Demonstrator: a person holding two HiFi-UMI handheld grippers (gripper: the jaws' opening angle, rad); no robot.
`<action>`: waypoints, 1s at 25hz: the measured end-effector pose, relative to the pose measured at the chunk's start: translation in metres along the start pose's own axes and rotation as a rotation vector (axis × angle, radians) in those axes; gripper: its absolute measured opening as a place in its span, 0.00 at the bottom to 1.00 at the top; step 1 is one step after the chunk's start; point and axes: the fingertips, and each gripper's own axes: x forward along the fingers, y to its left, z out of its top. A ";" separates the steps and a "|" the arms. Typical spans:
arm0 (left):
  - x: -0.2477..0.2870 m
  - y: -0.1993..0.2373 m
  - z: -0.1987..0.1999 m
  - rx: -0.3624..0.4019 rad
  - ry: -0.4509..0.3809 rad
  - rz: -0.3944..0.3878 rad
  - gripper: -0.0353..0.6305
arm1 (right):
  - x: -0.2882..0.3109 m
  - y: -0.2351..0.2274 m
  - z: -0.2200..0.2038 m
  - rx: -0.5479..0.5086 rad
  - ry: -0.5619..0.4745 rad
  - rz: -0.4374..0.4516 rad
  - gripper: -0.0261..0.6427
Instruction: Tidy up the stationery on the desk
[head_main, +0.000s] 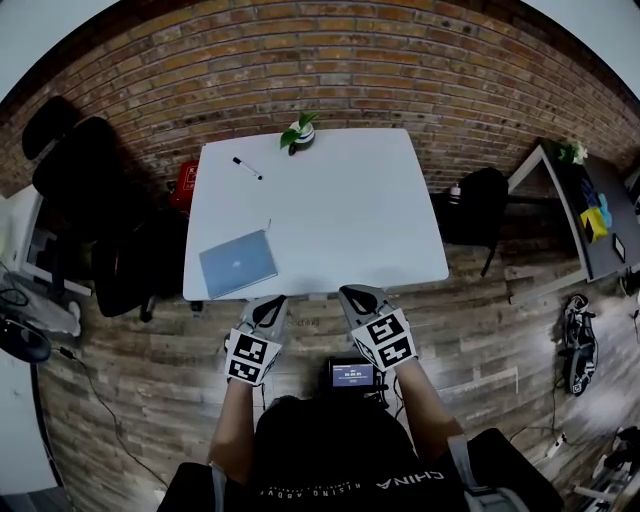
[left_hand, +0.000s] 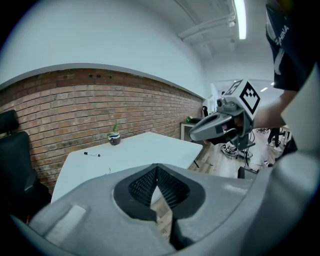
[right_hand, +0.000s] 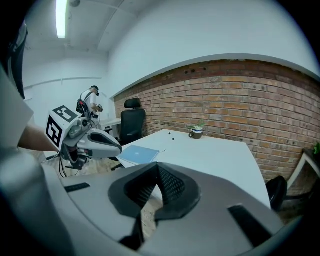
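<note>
A white desk (head_main: 340, 215) holds a black marker (head_main: 247, 168) at its far left, a blue notebook (head_main: 238, 263) at its near left corner, and a small potted plant (head_main: 299, 135) at the far edge. Both grippers hover off the desk's near edge, over the wooden floor. The left gripper (head_main: 268, 305) is just right of the notebook; the right gripper (head_main: 358, 297) is beside it. Each has its jaws shut with nothing between them. The left gripper view shows the marker (left_hand: 92, 154) and plant (left_hand: 114, 138) far ahead. The right gripper view shows the notebook (right_hand: 140, 153) to the left.
Black office chairs (head_main: 80, 170) stand left of the desk, with a red object (head_main: 185, 180) by its far left corner. A dark chair (head_main: 480, 205) stands at the right, and a second desk (head_main: 590, 215) with items beyond it. A brick wall (head_main: 330, 70) runs behind.
</note>
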 end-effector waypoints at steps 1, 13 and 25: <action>0.004 0.000 -0.001 -0.007 0.004 0.007 0.05 | 0.002 -0.005 0.000 -0.002 0.004 0.008 0.05; 0.034 0.035 -0.006 -0.048 0.044 0.023 0.05 | 0.047 -0.029 0.005 0.034 0.036 0.055 0.05; 0.082 0.117 0.020 -0.002 0.008 -0.079 0.05 | 0.107 -0.060 0.050 0.029 0.053 -0.055 0.05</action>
